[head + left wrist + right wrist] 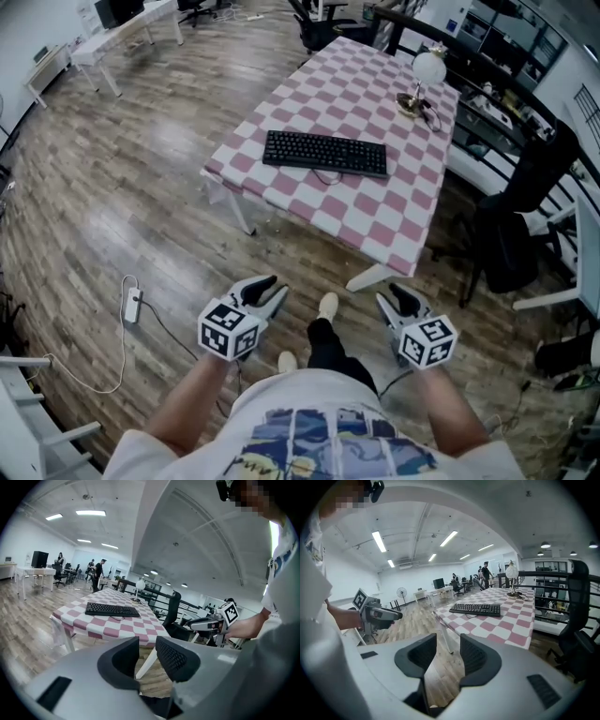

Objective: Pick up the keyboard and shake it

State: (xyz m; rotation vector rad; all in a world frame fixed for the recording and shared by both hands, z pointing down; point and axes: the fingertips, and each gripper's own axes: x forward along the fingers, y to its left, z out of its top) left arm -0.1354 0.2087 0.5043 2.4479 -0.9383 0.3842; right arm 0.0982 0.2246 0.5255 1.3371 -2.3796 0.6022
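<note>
A black keyboard [324, 153] lies flat near the front edge of a table with a pink and white checked cloth [375, 225], its cable curling beneath it. Both grippers are held low in front of the person, well short of the table and above the wooden floor. My left gripper [272, 289] is open with nothing between its pads. My right gripper [389, 295] is open and empty too. The left gripper view shows the keyboard [112, 610] far beyond the jaws. In the right gripper view the keyboard [476, 609] is likewise far off.
A white globe lamp [428, 70] stands at the table's far right corner. A black office chair [525, 216] sits right of the table. A power strip [133, 305] with its cable lies on the floor at the left. Several people stand far back in the room.
</note>
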